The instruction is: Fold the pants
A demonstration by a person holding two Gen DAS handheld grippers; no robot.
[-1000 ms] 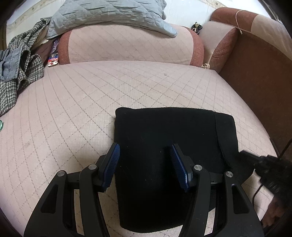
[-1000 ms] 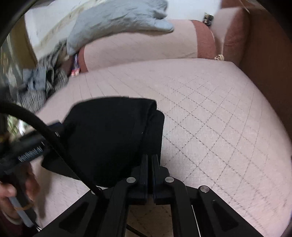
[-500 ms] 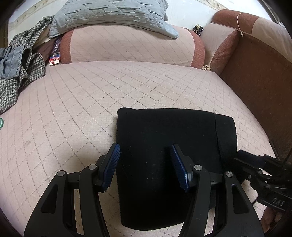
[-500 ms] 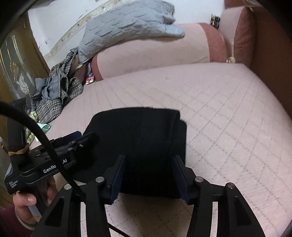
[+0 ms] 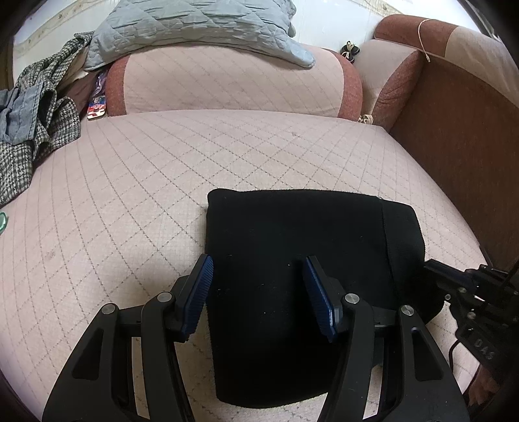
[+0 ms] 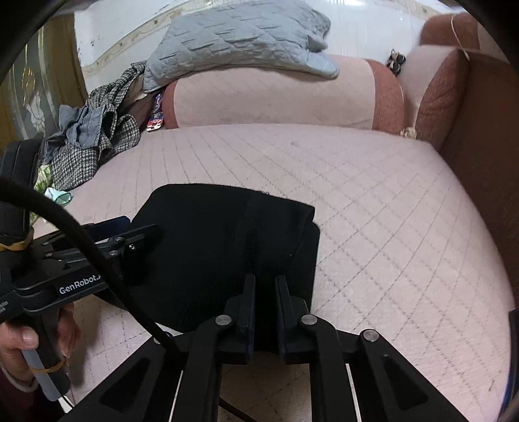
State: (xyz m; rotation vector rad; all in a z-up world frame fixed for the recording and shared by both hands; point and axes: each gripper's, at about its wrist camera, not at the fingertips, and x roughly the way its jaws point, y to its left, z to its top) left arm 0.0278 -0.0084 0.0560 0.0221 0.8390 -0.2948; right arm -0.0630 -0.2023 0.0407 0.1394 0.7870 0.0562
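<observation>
The black pants lie folded into a compact rectangle on the pink quilted sofa seat. My left gripper is open, its blue pads spread over the near part of the pants, holding nothing. In the right wrist view the pants lie at centre left. My right gripper is nearly closed on the near right edge of the pants, with black cloth between its jaws. The left gripper also shows there, over the pants' left edge.
A grey quilted blanket lies on the sofa backrest. A checked jacket and grey clothes are heaped at the far left. The brown armrest bounds the seat on the right. A person's hand holds the left gripper's handle.
My right gripper was shut one second ago, opened wide half a second ago, and has now closed again on the pants' near right edge. The left gripper stayed open and barely moved.
</observation>
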